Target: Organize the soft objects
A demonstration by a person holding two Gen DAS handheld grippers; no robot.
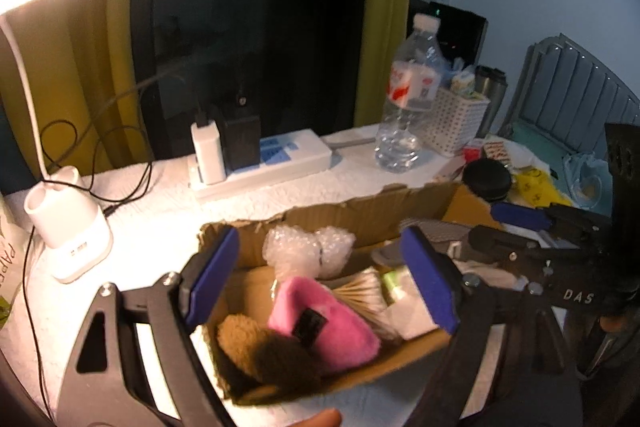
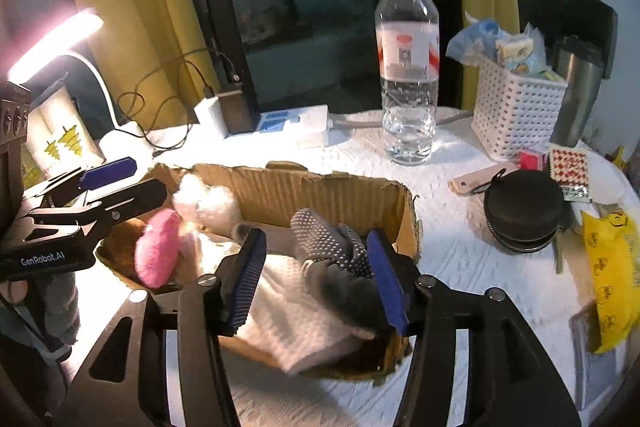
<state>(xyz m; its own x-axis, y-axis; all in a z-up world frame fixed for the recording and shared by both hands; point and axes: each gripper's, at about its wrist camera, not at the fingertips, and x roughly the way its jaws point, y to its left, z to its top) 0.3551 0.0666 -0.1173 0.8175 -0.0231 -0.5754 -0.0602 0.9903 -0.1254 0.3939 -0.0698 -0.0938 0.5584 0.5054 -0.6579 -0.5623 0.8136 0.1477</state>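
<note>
- My right hand-held gripper (image 2: 316,279) hangs spread apart over the cardboard box (image 2: 304,187) on the table (image 2: 460,259), straddling the dotted grey glove (image 2: 332,247).
- The glove looks light, limp and grippy; I'd pinch its bunched middle.
- My left hand-held gripper (image 1: 320,279) gapes empty above the squashy pink plush (image 1: 332,327).

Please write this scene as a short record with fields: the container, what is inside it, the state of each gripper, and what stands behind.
container: cardboard box, open top, on white cloth
inside: pink plush, brown plush, bubble wrap, dotted grey glove, white towel
left gripper: open, above the box, holds nothing
right gripper: open, fingers either side of the glove
behind: water bottle, white basket, power strip
</note>
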